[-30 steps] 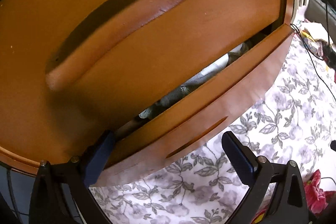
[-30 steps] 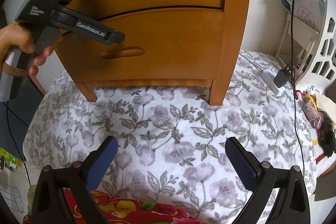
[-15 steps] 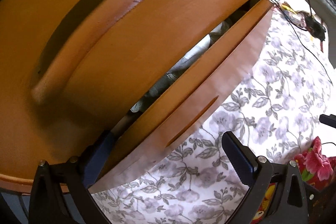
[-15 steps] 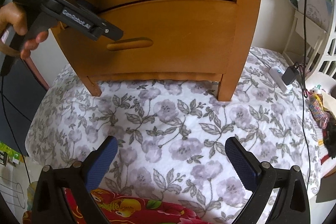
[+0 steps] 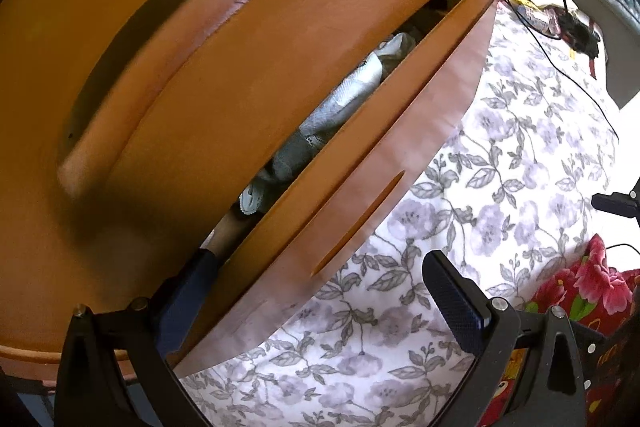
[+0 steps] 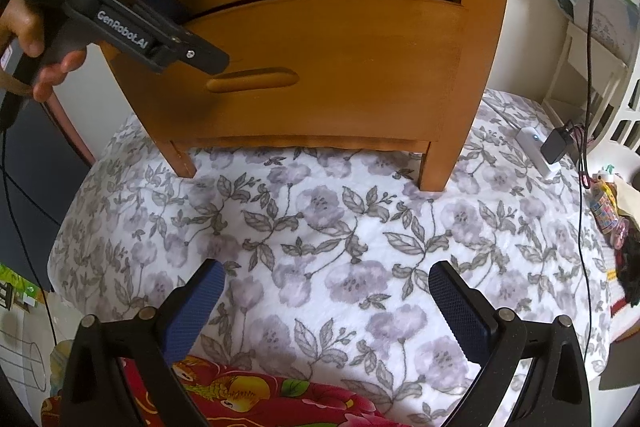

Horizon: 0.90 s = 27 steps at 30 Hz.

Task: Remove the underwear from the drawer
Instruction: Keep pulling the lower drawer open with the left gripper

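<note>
Floral bedspread [image 6: 320, 247] with grey-purple flowers covers the surface, and a small wooden dresser [image 6: 340, 39] with 2 drawers stands right on it. Off to the right there's a white charger block [image 6: 536, 147], a black plug [image 6: 558, 145] and some cables near a white chair [image 6: 592, 67]. From the left wrist view the lower drawer [image 5: 360, 147] is pulled partway out, and you can see the underwear [image 5: 340, 99] bunched up inside the gap, pale grey-white fabric with a bit of lace trim, so it's sitting in the drawer, not grabbed. The left gripper [image 5: 320, 291] is spread wide and straddles the drawer front: its left finger [image 5: 188, 291] is tucked into the gap behind the drawer's front panel, the right finger [image 5: 452, 303] hangs out over the bedspread. In the right wrist view a hand [image 6: 44, 43] is wrapped round that left gripper's handle up by the dresser's left side. The right gripper [image 6: 324, 303] is also wide apart with nothing in it, low over the bedspread in front of the dresser, with a red flowery cloth [image 6: 240, 399] just under it.
</note>
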Motion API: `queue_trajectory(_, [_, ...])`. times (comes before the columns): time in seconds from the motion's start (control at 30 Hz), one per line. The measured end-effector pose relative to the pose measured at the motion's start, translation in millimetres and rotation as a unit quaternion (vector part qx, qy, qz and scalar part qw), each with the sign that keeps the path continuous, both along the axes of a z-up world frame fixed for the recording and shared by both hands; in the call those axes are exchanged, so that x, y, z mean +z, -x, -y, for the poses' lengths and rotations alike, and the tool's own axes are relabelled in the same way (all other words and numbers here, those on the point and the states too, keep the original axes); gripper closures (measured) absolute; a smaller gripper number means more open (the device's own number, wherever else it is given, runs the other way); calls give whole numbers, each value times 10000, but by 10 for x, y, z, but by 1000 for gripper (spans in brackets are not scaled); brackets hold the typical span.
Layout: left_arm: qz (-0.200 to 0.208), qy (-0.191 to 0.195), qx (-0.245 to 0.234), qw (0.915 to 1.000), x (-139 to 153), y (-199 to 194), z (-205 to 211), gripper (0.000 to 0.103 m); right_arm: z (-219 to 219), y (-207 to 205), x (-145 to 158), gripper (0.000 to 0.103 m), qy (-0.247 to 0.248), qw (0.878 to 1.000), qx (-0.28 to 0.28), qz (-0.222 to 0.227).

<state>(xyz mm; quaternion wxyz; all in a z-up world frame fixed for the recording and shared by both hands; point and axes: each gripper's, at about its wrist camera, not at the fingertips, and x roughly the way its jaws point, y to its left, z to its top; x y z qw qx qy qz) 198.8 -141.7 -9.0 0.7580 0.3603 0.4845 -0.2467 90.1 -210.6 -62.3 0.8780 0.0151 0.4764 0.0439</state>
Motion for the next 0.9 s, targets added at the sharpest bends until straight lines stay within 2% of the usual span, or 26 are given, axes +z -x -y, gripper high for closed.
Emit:
queue_trajectory(0.13, [4,44,67,10000,-46,-34,10,1,6,3,8,0,-11,10000,4,-3])
queue_trajectory(0.3, [-230,167,151,9995,-120,-95,11,1,21,-7,-8,0,-16,10000,-35,-22])
queue_trajectory(0.9, [-133,256,308,9991,-139,176,16,4,-73,82,75,0,72,9999,82,40])
